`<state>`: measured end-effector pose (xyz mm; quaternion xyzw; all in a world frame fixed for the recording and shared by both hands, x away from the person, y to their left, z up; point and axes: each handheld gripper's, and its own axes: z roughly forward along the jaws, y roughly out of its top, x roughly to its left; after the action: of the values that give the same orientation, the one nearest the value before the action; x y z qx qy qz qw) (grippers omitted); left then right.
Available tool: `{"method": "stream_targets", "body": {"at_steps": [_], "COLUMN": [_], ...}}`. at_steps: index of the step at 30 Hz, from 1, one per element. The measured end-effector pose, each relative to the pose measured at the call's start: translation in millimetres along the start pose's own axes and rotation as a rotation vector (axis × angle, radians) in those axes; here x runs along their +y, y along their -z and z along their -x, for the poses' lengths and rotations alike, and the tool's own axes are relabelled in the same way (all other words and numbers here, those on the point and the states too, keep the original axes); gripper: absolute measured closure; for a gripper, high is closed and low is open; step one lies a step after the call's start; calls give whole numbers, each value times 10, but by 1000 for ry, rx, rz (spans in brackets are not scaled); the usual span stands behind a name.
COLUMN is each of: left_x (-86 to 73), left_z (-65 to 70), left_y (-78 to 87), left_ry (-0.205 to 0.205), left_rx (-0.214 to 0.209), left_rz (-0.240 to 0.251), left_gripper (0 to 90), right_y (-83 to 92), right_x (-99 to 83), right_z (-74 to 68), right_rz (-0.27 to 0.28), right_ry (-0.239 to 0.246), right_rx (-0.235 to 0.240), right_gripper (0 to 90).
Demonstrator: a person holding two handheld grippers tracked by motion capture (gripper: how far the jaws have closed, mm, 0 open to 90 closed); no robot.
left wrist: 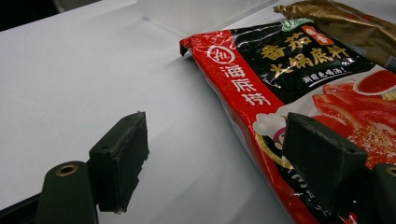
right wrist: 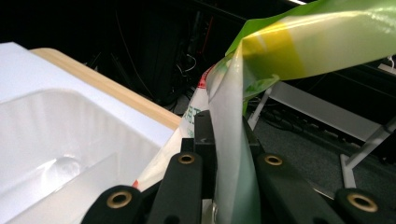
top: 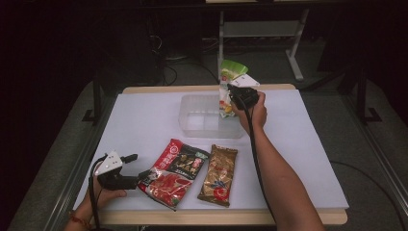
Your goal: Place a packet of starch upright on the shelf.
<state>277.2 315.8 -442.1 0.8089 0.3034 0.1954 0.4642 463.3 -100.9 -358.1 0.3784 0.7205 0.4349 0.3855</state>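
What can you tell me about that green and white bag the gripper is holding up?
The green and white bag looks like thin, shiny plastic, with green and yellow at its top and small red print lower down. It hangs upright, its top edge crumpled and bent over. The right gripper is shut on it, pinching the film flat between its black jaws. Its lower end dips into the clear plastic bin, at the bin's right side.

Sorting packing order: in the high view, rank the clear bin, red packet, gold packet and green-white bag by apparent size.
1. clear bin
2. red packet
3. gold packet
4. green-white bag, unsure: it is partly hidden behind the right claw and farther from the camera.
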Motion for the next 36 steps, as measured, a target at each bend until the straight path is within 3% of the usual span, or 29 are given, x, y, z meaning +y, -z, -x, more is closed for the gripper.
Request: {"method": "stream_targets", "body": {"at_steps": [9,18,28,36], "left_x": [8,9,7,6], "left_z": [16,20,18,22], "left_y": [-13,-10,-12,-15], "left_ry": [-6,-7,-2,-2], "left_rx": [-2,-2,-2,-1], "left_rz": [-4,-6,-6,-10], "left_gripper": [223,223,223,223], "right_y": [46,130,183,248], "right_x": [-222,-372,-468,-563], "right_z": [-144,-165,-167,-171], "right_rz": [30,78,76,69], "right_ry": [44,16,5,28], "right_rx": [-5,26,57,85], "right_gripper": [838,827,807,793]}}
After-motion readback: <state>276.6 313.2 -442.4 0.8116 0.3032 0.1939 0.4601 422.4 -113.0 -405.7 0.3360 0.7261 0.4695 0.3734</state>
